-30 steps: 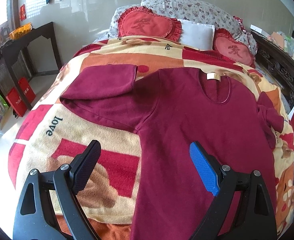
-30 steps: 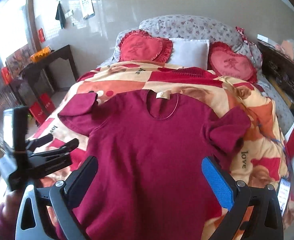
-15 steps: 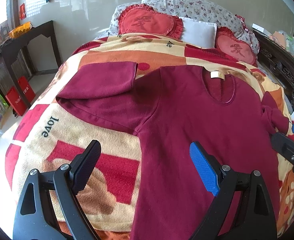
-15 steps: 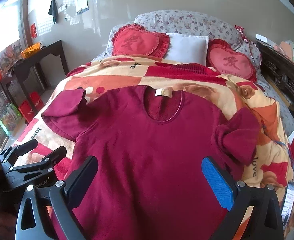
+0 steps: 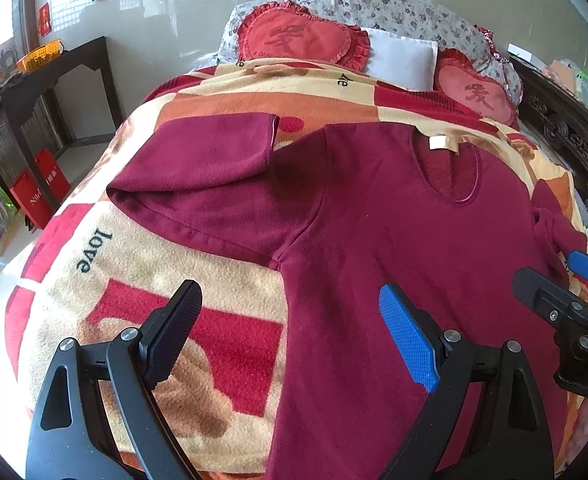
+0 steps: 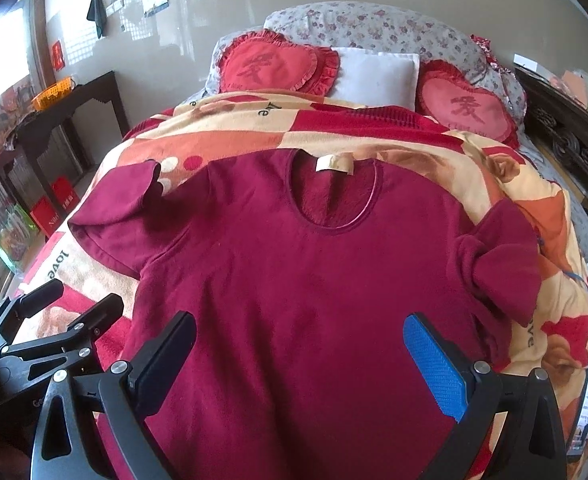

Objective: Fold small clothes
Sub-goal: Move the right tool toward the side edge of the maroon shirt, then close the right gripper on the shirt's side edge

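Observation:
A dark red long-sleeved top (image 5: 394,216) lies flat, front up, on the blanket, neck with a beige label away from me; it also shows in the right wrist view (image 6: 302,280). Its left sleeve (image 5: 209,164) is folded back on itself, its right sleeve (image 6: 498,256) is bunched. My left gripper (image 5: 289,320) is open and empty above the top's left edge, below the armpit. My right gripper (image 6: 300,344) is open and empty over the middle of the body. Each gripper shows at the edge of the other's view.
An orange, red and cream blanket (image 5: 133,264) covers the bed. Heart-shaped red cushions (image 6: 273,64) and a white pillow (image 6: 378,76) lie at the headboard end. A dark side table (image 5: 53,76) stands left; a carved dark bed frame (image 5: 566,148) runs along the right.
Both grippers have moved forward and lower over the top, and closer to each other. The right gripper now shows at the right edge of the left view. The top has not moved.

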### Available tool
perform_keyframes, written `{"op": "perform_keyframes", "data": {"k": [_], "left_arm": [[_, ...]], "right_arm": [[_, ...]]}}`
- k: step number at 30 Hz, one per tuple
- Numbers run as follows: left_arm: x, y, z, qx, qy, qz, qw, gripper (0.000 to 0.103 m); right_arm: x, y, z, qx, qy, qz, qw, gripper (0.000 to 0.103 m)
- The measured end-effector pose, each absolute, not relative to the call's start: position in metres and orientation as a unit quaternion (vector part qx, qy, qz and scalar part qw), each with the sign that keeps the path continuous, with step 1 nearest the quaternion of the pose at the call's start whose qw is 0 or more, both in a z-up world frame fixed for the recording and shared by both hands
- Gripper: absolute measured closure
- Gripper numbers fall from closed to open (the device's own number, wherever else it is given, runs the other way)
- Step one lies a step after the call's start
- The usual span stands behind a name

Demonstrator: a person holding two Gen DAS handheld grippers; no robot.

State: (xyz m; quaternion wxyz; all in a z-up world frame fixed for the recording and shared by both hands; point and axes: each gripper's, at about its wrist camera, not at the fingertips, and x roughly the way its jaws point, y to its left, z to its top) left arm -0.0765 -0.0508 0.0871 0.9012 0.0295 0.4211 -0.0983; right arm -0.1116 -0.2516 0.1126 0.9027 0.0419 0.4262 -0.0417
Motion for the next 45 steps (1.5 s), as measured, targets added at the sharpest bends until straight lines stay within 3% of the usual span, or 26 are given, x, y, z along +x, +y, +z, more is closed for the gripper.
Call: {"op": "perform_keyframes", "data": {"k": [24,38,45], "left_arm": [[-0.029,-0.012,0.059,0.004,0.446,-0.056,0.893,0.012],[0.006,0.037,0.047,-0.043,0.456,-0.011,0.889,0.012],[0.024,0.053,0.031,-0.059,0.474,0.015,0.879,0.012]], "right_arm": [[-0.052,-0.219,0.071,0.022,0.460,-0.007,0.888,0.000],[0.003,-0.178,0.076,0.020,0.444,0.061,0.894,0.007],[0.057,-0.155,0.081,0.080,0.443,0.130,0.884,0.023]]}}
